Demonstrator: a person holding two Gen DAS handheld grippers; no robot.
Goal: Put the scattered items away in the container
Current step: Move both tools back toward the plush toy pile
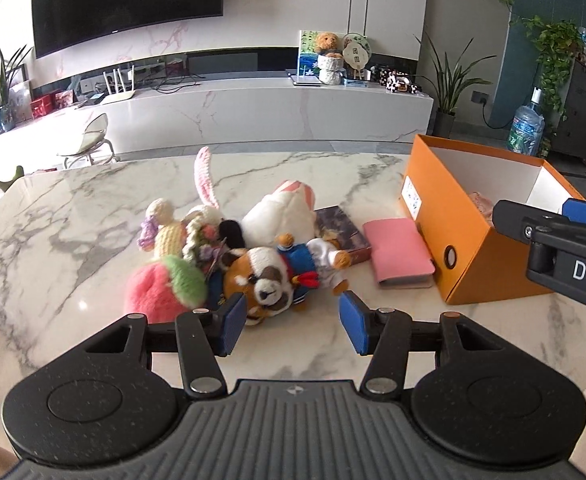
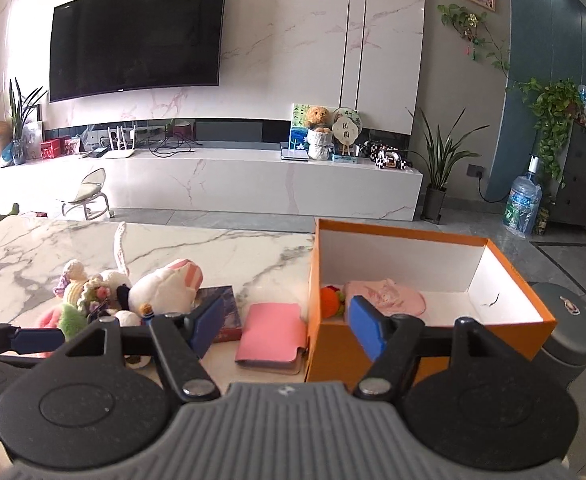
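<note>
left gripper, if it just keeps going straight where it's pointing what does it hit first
Most likely the red panda plush. The left gripper is open and low over the marble table, and the plush's head lies just ahead of its fingertips, nearer the left one. Depth is hard to judge through the fisheye.

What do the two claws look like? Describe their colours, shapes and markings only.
Both match. The left claw has black linkage arms with silver pivot bolts, flat blue pads, two round black housings and a ribbed grey body with a small round emblem. The right claw is built the same; seen from the left camera, it carries white lettering "DA".
</note>
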